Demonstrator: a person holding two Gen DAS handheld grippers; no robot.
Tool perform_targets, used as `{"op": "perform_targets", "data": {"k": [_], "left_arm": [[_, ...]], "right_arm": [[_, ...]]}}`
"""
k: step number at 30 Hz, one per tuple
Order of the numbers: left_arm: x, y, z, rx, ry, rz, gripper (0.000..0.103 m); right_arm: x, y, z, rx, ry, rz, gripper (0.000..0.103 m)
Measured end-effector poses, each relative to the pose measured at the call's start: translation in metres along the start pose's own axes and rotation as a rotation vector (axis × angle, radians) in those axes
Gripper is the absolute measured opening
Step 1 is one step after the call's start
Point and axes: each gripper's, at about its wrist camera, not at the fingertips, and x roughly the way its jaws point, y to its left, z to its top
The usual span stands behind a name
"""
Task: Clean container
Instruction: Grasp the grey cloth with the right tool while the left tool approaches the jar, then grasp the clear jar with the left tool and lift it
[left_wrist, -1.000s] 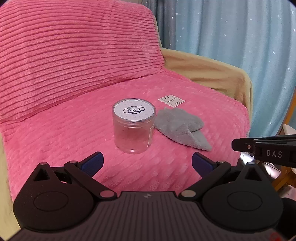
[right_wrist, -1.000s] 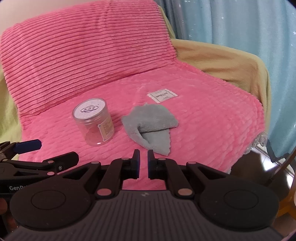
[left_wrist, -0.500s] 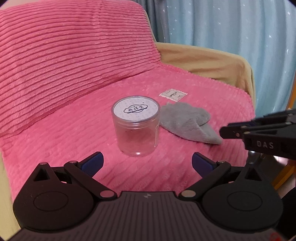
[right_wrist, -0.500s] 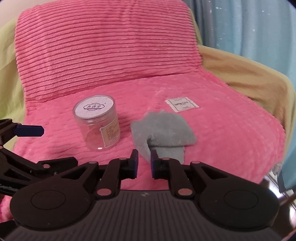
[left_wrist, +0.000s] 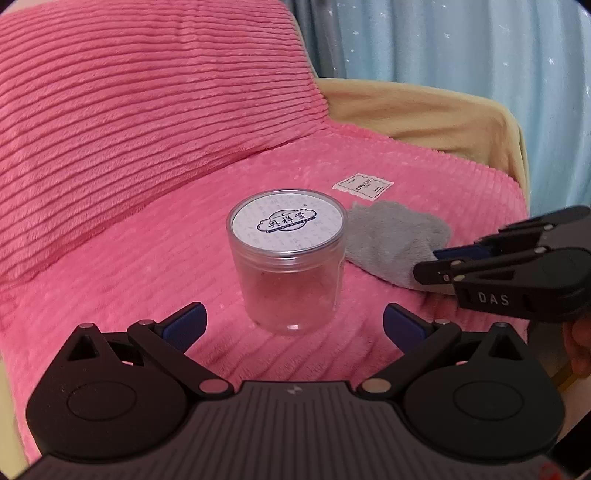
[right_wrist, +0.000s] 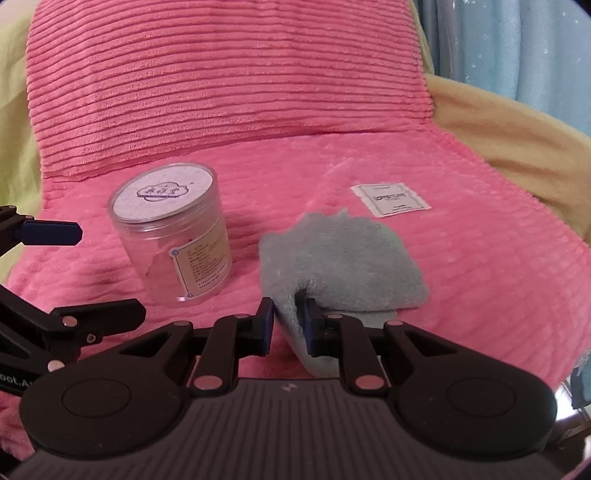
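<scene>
Left gripper (left_wrist: 293, 326) is spread wide open, and the clear container (left_wrist: 287, 258) stands upright just ahead of it, between the fingers' line but untouched. Right gripper (right_wrist: 288, 325) sits to the container's right – its narrow-set fingers straddle the near edge of the grey cloth (right_wrist: 343, 258), not clamped yet.

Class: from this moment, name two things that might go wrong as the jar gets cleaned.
The right claw straddles only a fold of the grey cloth; closing there may catch little fabric, so it could slip out. The jar stands upright on soft pink plush; the open left claw might tip it.
</scene>
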Motion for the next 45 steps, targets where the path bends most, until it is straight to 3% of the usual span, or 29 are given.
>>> {"op": "perform_targets", "data": {"k": [9, 11, 15, 23, 25, 27, 31, 37, 45], "left_arm": [[0.019, 0.0, -0.002, 0.064, -0.047, -0.012, 0.102], [0.022, -0.002, -0.002, 0.092, -0.07, 0.002, 0.102], [0.031, -0.002, -0.005, 0.12, -0.107, 0.027, 0.102], [0.052, -0.005, -0.005, 0.109, -0.103, 0.025, 0.101], [0.056, -0.006, -0.005, 0.116, -0.102, 0.036, 0.098], [0.058, -0.005, -0.006, 0.117, -0.102, 0.042, 0.087], [0.057, -0.006, -0.006, 0.12, -0.113, 0.025, 0.086], [0.047, -0.015, -0.013, 0.207, -0.152, -0.092, 0.086], [0.035, -0.021, -0.02, 0.254, -0.122, -0.135, 0.085]], "right_arm": [[0.014, -0.008, -0.006, 0.049, -0.019, 0.042, 0.012], [0.011, -0.01, -0.006, 0.052, -0.044, 0.036, 0.006], [0.002, -0.016, -0.004, 0.065, -0.098, 0.024, 0.004], [-0.012, -0.021, 0.0, 0.082, -0.198, 0.009, 0.004], [-0.017, -0.023, 0.003, 0.097, -0.235, 0.005, 0.004], [-0.02, -0.018, 0.004, 0.08, -0.234, 0.018, 0.004], [-0.024, -0.008, 0.006, 0.044, -0.226, 0.045, 0.004], [-0.031, 0.008, 0.01, -0.01, -0.215, 0.086, 0.004], [-0.039, 0.028, 0.014, -0.082, -0.2, 0.14, 0.005]]}}
